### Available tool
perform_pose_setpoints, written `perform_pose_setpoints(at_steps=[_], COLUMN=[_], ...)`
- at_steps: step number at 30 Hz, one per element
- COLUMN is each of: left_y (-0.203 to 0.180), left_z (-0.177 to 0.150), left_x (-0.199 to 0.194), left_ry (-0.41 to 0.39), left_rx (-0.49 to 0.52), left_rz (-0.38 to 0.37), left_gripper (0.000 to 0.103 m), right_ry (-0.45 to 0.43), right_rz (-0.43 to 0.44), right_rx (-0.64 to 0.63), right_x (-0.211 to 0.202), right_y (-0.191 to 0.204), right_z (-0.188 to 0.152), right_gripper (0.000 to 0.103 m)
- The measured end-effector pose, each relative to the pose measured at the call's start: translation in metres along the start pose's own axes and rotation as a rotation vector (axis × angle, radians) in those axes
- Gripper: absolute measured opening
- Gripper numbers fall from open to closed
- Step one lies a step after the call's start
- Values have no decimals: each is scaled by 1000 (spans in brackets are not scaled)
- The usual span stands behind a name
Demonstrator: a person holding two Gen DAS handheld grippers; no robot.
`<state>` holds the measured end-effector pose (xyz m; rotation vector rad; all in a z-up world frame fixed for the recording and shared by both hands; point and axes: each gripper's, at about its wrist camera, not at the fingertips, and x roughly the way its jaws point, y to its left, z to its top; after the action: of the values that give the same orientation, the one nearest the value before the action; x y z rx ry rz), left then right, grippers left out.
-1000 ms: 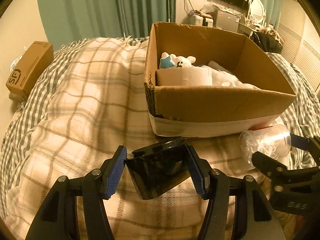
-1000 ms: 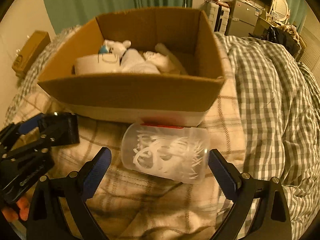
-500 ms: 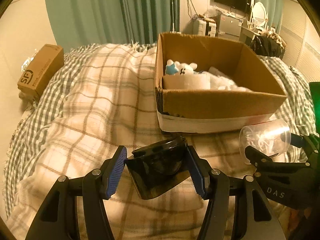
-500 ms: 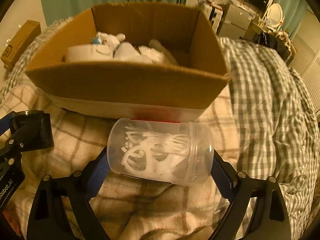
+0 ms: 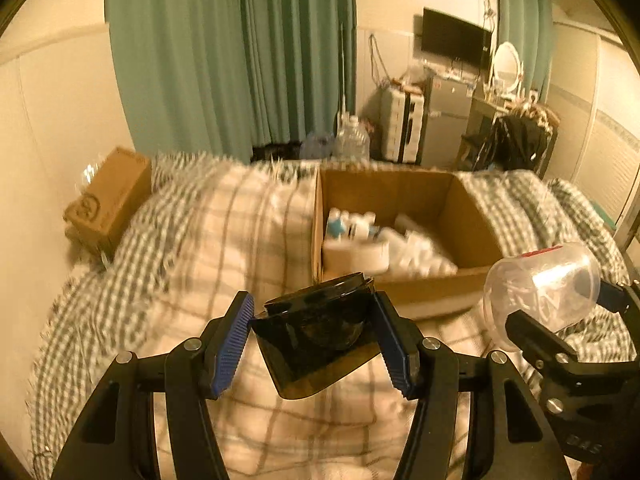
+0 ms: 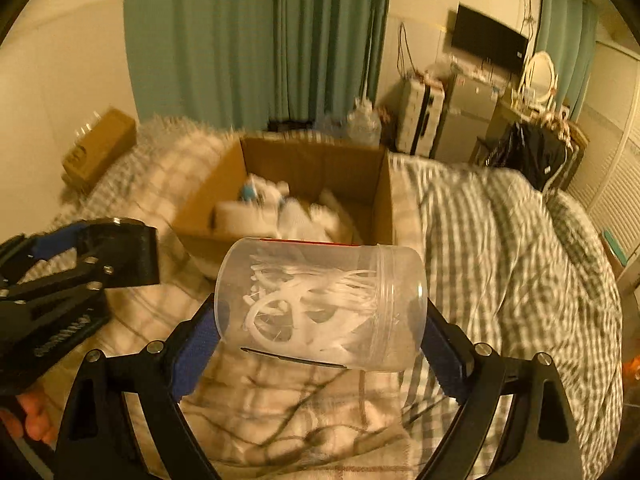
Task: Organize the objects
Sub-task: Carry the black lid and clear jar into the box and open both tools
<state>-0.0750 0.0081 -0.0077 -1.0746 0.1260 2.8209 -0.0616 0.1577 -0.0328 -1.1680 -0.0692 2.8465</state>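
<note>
My left gripper [image 5: 316,336] is shut on a dark smoky plastic container [image 5: 316,340] and holds it above the bed, short of the cardboard box [image 5: 460,204]. My right gripper [image 6: 320,328] is shut on a clear plastic jar [image 6: 320,304] with white strips inside, held sideways in the air in front of the box [image 6: 380,184]. The jar also shows in the left wrist view [image 5: 540,288], and the left gripper with its container shows in the right wrist view [image 6: 116,252]. The open box holds a white roll and several white items.
The box sits on a plaid duvet [image 5: 220,240] covering the bed. A small closed carton [image 5: 108,204] lies at the bed's far left by the wall. Green curtains [image 5: 240,60], a fridge and shelves stand behind the bed.
Both grippers have risen well above the bed with their loads. The right gripper closed on the clear jar and lifted it off the duvet. The box now looks lower and farther.
</note>
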Motion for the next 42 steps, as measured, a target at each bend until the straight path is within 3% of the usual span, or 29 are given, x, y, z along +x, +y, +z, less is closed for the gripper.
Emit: perform_pose_setpoints(at_steps=[8,17,27,37,42], left_y=[-3,-7,-19,-37,-40], left_z=[54,91,101,88,83], left_x=[-23,-5,73,149,164], left_ry=[-107,-143,-97,-10,1], left_rx=[13,5,30,72,85], left_rz=[-6,-33,-75,-107,-134], left_gripper=[61,61,61,61,61], right_ry=[-135,-217,-176,-69,-44], right_rz=[34,44,63,61,53], right_rx=[-14,-32,12,55,69], right_x=[-49,-52,21,111,133], right_y=[-6,-19,-38,-55,-66], right_z=[47,99,127,117,109], right_gripper=[92,92,92,92,92])
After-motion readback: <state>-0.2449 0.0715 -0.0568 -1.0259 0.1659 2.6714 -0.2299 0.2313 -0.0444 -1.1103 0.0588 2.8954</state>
